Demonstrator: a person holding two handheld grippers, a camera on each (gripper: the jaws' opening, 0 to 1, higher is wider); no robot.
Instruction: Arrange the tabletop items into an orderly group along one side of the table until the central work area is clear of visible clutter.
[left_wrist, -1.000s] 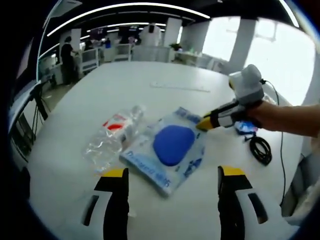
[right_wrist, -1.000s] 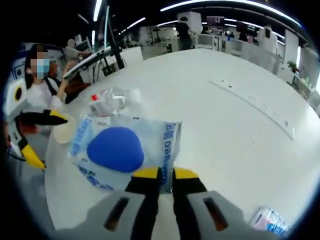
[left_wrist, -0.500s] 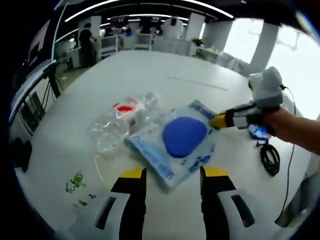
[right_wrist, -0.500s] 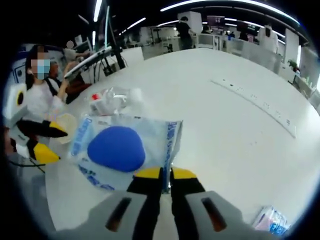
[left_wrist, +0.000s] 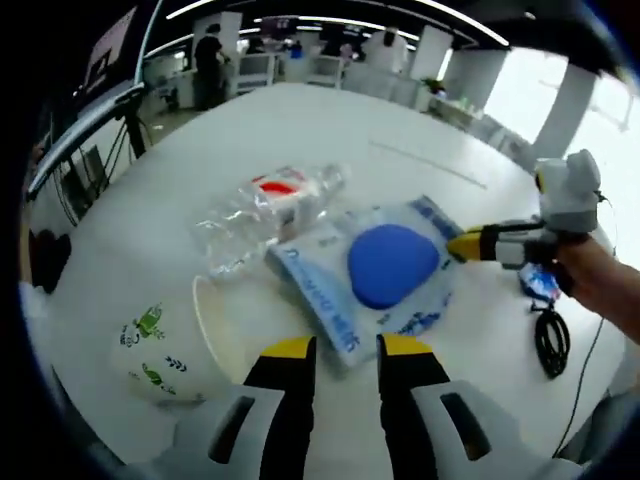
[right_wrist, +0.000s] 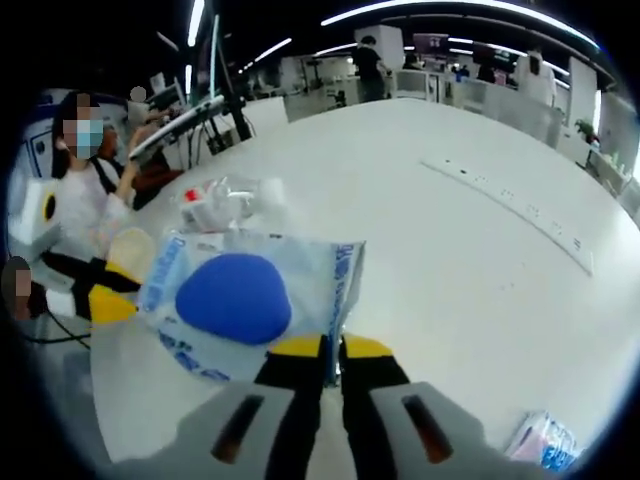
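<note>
Right gripper (right_wrist: 327, 349) clamped on edge of blue-pad packet (left_wrist: 375, 275), left gripper (left_wrist: 343, 352) nearly closed and empty just short of it; crushed bottle (left_wrist: 262, 205) and paper cup (left_wrist: 165, 345) left of jaws, ungrouped.

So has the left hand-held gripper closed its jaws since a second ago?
Yes. The left hand-held gripper narrowed its jaws, closing in toward the blue packet.

the clear bag (right_wrist: 255, 300) has its near corner hidden between the right tool (right_wrist: 331, 348) tips; its print is blurred. a small packet (right_wrist: 541, 441) is cut off at the edge.
</note>
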